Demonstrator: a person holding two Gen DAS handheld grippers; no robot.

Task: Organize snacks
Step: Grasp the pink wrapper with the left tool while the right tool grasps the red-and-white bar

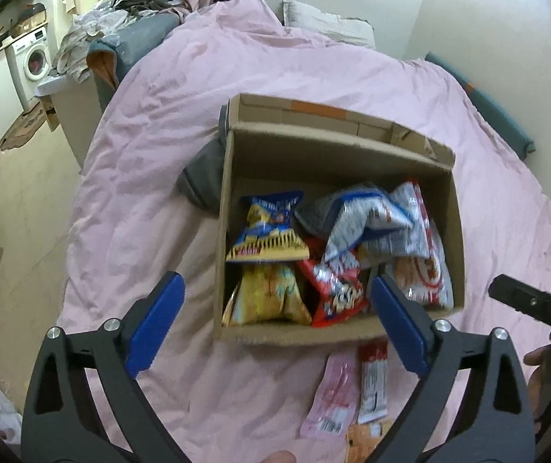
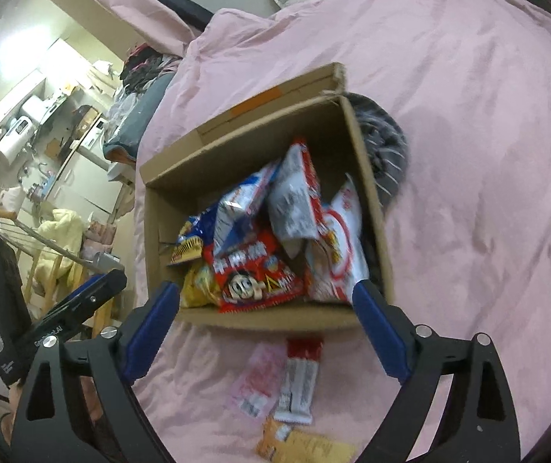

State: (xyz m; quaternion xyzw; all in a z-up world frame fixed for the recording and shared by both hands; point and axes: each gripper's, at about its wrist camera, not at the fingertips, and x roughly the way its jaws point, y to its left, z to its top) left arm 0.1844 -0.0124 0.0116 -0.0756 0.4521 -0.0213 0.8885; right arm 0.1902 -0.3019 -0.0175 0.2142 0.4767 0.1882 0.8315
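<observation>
- Broadly, a bed with a pink duvet (image 1: 151, 146) is seen to carry everything; a grey pillow (image 1: 325, 19) lies at its far end, and a kitchen corner with a washing machine (image 1: 36, 58) is seen beyond the bed's left edge.
- An open cardboard box (image 1: 229, 193) is set on the duvet, well filled with snack bags; a grey striped cloth (image 2: 383, 142) is tucked against one outer wall.
- Both the left tongs (image 1: 277, 328) and the right tongs (image 2: 265, 332) are held wide apart and empty, above the box's near wall.
- Three packets are left outside, on the duvet just in front of the box: a red-and-white stick packet (image 2: 298, 382), a pink sachet (image 2: 256, 382) touching it, and an orange packet (image 2: 302, 445) nearest of all.
- Their long axes are seen to run roughly away from the tongs, toward the box; they lie below and between the tips in both views, so neither hand can be judged nearer.
- Nothing is seen to bar the way; the next grasp would probably be made across a packet's narrow width.
</observation>
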